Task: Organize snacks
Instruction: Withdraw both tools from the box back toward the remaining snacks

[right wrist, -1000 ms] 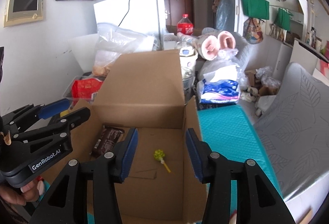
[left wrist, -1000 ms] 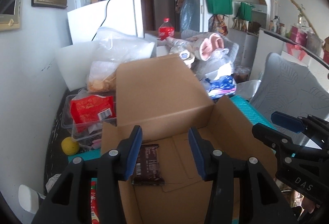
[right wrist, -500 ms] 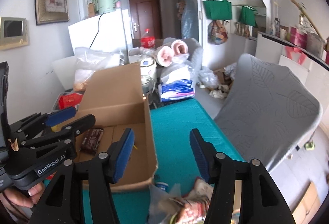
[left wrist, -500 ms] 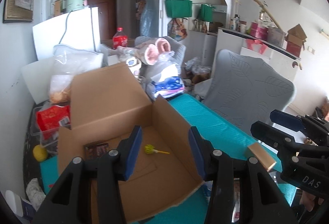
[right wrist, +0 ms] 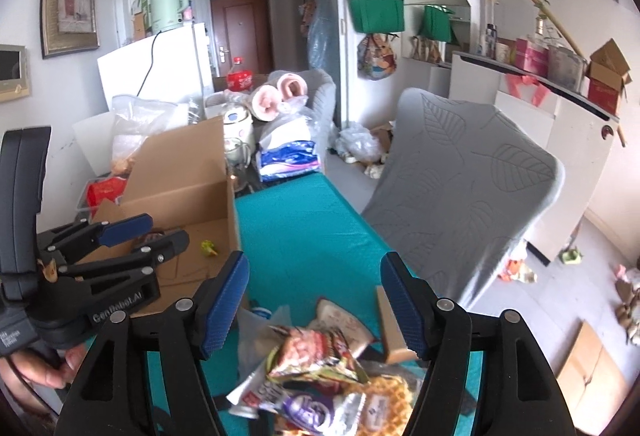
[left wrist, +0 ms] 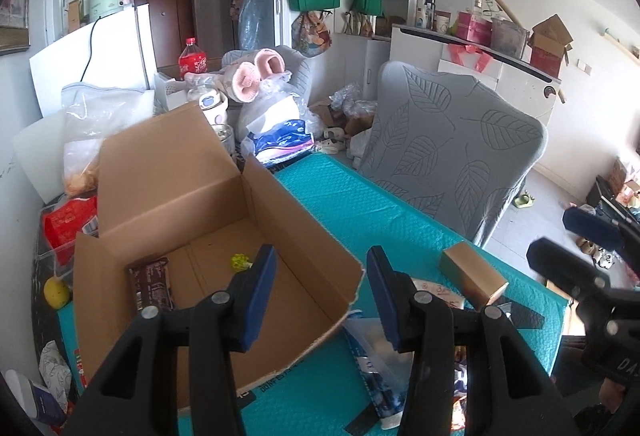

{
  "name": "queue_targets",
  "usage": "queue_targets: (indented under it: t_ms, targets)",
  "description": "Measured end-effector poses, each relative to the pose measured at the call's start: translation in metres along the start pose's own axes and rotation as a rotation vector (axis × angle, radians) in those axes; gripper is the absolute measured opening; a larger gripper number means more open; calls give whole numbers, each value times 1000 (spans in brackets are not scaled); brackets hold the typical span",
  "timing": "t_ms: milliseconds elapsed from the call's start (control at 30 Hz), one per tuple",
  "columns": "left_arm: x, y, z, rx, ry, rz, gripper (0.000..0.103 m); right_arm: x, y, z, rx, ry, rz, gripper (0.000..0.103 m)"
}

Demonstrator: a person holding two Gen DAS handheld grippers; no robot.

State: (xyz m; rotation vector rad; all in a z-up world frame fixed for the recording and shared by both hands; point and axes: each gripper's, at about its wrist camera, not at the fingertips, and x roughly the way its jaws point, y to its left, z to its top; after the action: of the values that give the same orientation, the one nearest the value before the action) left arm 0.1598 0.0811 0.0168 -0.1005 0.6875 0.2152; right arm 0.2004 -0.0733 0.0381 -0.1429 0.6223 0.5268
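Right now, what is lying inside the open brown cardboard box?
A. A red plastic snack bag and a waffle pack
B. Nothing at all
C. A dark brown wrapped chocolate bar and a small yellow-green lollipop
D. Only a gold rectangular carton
C. The left wrist view shows the dark brown wrapped chocolate bar and the small yellow-green lollipop on the floor of the open brown cardboard box; the gold rectangular carton sits outside on the teal mat.
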Motion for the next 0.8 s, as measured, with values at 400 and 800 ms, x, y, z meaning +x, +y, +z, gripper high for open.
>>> queue_targets:
  t_ms: [400,800]
  targets:
    - [-10,-41,-32,59,81,-87,47,-22,-25,-40,42,23,14,72]
    - [-7,-39,-73,1,99,50,47,-16,-32,-81,48,66,70,75]
